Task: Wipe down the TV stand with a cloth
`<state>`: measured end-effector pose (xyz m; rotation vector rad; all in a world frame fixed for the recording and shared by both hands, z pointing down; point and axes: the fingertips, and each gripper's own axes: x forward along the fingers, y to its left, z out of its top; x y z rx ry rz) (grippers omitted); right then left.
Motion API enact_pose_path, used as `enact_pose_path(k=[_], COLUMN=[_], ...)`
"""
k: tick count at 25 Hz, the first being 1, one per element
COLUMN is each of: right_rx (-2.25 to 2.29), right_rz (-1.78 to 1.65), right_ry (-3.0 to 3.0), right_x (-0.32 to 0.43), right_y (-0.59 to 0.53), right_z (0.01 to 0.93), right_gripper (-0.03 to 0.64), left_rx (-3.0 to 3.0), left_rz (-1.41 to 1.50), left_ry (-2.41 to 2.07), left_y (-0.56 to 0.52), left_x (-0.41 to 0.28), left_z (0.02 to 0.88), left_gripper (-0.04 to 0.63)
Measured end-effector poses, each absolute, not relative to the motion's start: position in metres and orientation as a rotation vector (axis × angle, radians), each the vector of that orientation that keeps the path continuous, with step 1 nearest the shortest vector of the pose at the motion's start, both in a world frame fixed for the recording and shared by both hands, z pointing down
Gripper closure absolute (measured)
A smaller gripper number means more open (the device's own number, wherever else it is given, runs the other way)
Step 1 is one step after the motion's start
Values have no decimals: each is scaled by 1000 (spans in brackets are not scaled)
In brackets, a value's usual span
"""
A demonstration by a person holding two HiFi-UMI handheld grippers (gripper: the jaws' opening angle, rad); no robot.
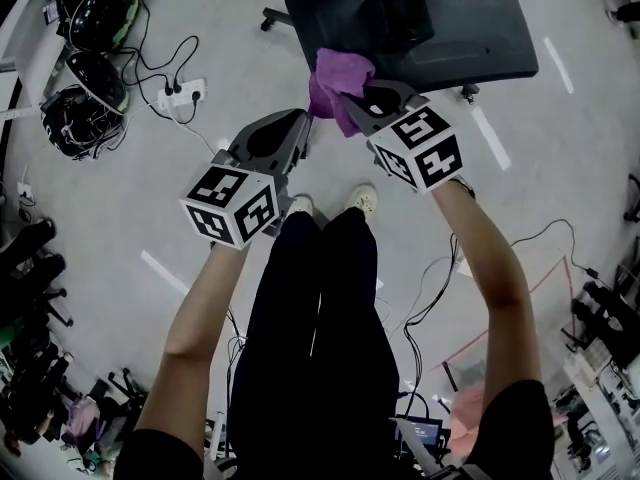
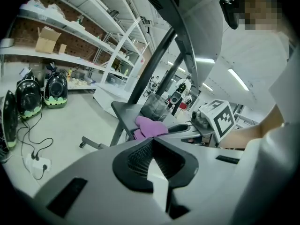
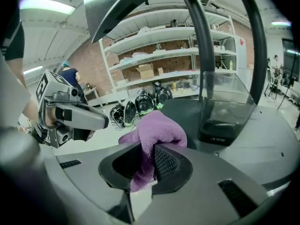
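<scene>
The soft, light purple microfibre cloth (image 1: 338, 80) hangs bunched in the right gripper (image 1: 348, 110), whose jaws pinch a thick fold just above the dark grey wheeled TV stand base (image 1: 460, 38). It probably drapes limply, so a deep bite suits. The left gripper (image 1: 298, 128) is closed on nothing.

Head view looks steeply down; all 3 views share the cloth (image 1: 336, 74).

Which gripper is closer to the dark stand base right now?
The right. The right gripper, shut on the purple cloth, is at the stand base's near edge. The left gripper, shut and empty, sits farther back over the floor.
</scene>
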<state>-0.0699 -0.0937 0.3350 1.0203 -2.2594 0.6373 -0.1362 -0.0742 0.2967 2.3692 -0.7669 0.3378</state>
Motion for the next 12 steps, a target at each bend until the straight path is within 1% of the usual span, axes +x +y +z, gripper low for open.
enact_pose_path(k=[12], right_rx=[1116], right_rz=[663], right_ry=[-2194], right_x=[22], right_y=[-88], right_z=[338], right_gripper=[543], left_rx=[2383], left_rz=[340], left_ry=[-729], left_y=[-75], left_x=[-76], left_z=[299], left_gripper=[589])
